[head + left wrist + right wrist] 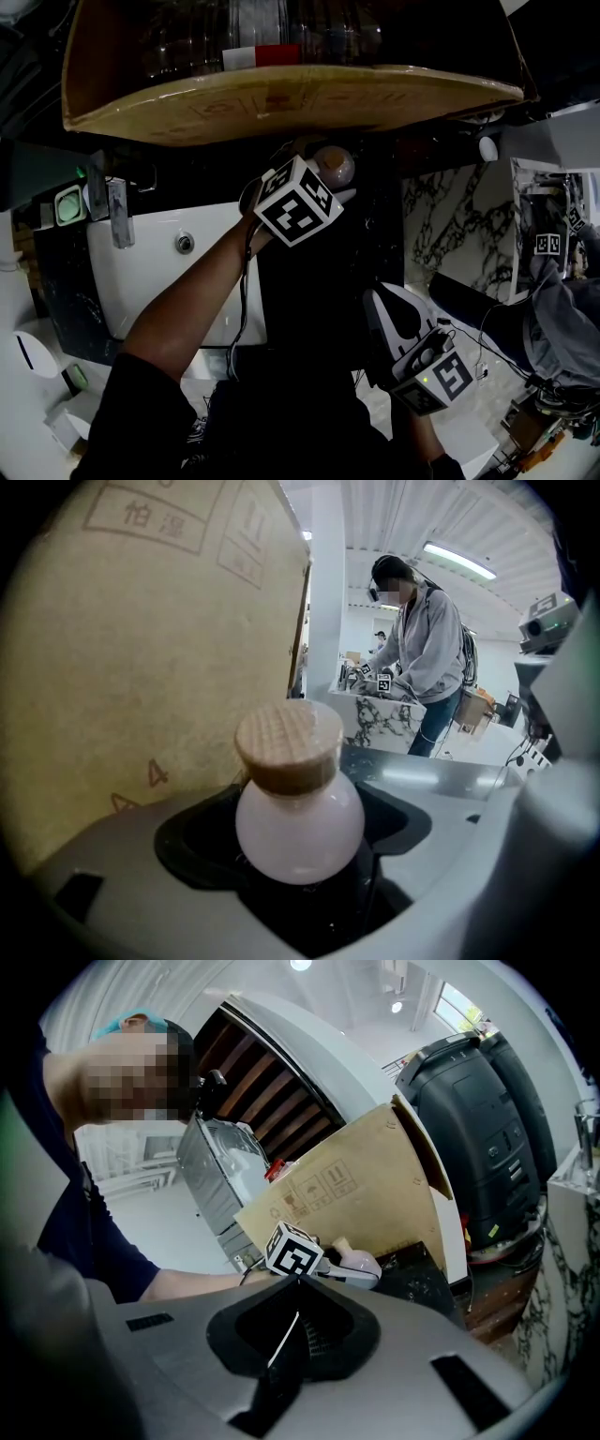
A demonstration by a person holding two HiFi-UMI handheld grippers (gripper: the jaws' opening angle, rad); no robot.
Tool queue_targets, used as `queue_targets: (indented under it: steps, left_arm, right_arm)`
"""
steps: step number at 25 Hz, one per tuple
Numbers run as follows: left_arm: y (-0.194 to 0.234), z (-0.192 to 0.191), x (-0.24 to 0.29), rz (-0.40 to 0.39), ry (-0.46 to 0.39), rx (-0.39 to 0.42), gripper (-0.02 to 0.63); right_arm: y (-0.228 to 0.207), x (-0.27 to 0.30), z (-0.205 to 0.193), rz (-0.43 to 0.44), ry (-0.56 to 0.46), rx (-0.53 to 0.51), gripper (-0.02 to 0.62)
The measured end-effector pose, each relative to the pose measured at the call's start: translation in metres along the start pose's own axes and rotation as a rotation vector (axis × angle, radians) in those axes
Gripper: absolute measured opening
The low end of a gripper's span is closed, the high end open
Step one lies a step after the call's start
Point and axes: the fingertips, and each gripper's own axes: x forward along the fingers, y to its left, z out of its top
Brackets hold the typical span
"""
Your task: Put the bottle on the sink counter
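Jaws of the left gripper [326, 180] are clamping the round white bottle [298, 829] by its belly, its wooden cap [289, 741] pointing away from the gripper's camera and sitting close beside the cardboard box [141, 649]. In the head view the bottle is hanging just below the box's flap, to the right of the white sink basin [159, 272]. The right gripper [283, 1337] is hovering lower and well apart from the bottle, its jaws pressing together on nothing.
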Motion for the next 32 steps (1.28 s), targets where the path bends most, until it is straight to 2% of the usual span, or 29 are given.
queue_targets:
  steps: [32]
  left_arm:
    - [0.0017,-0.0063,0.0068,0.027,0.038,0.038,0.388]
  right_arm:
    - [0.0014,0.0008,0.0015,-0.004,-0.008,0.004,0.028]
